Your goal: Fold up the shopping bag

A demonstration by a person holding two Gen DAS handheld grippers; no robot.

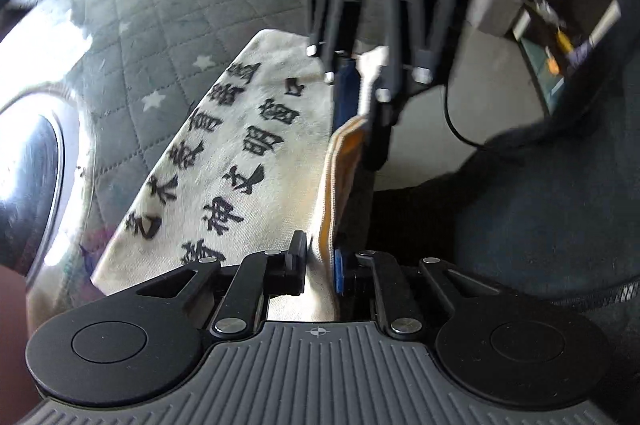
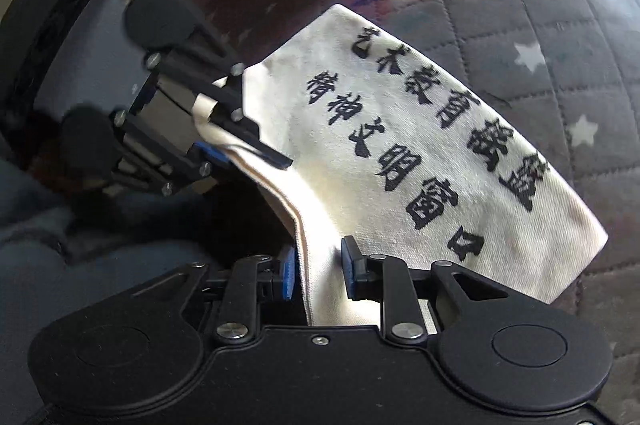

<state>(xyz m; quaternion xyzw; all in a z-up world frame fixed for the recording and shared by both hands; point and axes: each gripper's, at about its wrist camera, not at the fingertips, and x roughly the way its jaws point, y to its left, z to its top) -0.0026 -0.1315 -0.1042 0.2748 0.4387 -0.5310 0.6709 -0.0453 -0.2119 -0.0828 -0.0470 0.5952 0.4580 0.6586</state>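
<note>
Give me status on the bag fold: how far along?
Done: the shopping bag already looks folded into a narrow printed strip lying on the quilted cover. In hand: the left claw and right claw each have the same long edge of the bag between their fingers, lifted off the cover. Left: carry that edge across, lay it flat and let go.

shopping bag [image 1: 256, 161] near edge hidden behind left tool [image 1: 320, 265], background shelf [image 1: 560, 37] blurred
</note>
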